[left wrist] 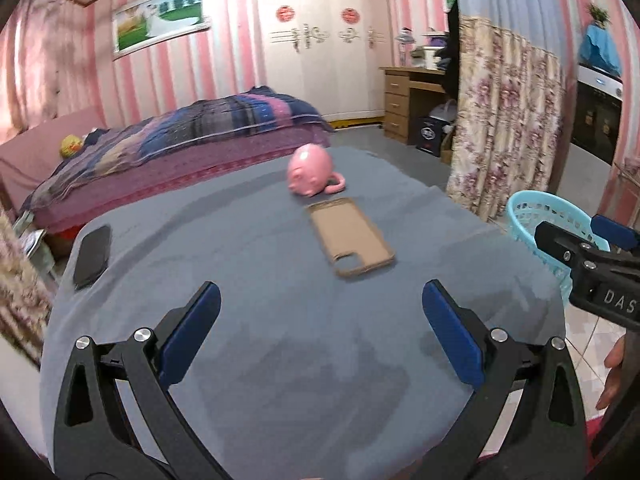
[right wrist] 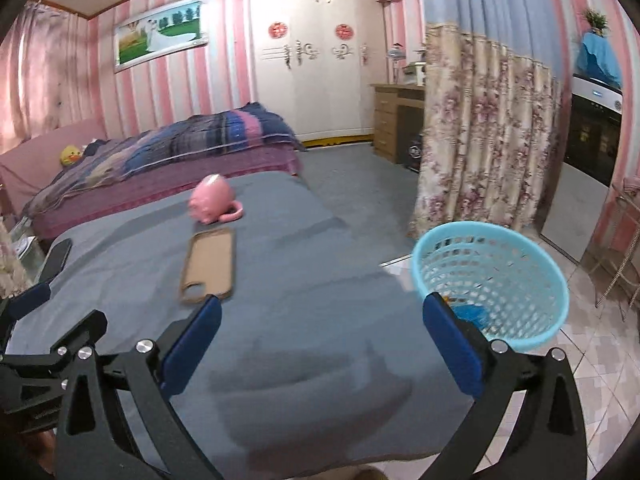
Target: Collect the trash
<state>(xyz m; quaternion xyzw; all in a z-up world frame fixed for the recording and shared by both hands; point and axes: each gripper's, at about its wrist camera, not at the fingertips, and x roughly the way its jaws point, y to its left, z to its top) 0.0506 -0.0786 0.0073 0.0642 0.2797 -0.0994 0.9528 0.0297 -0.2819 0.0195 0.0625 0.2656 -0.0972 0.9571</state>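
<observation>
Both grippers, the left gripper (left wrist: 320,332) and the right gripper (right wrist: 320,344), hang over the grey-clothed worktop (left wrist: 280,380) with fingers spread wide and nothing between them. Farther on lie a tan phone case (left wrist: 352,238), then a pink mug (left wrist: 310,174). Right of the worktop, on the floor, stands the blue basket (right wrist: 492,284) with trash inside.
</observation>
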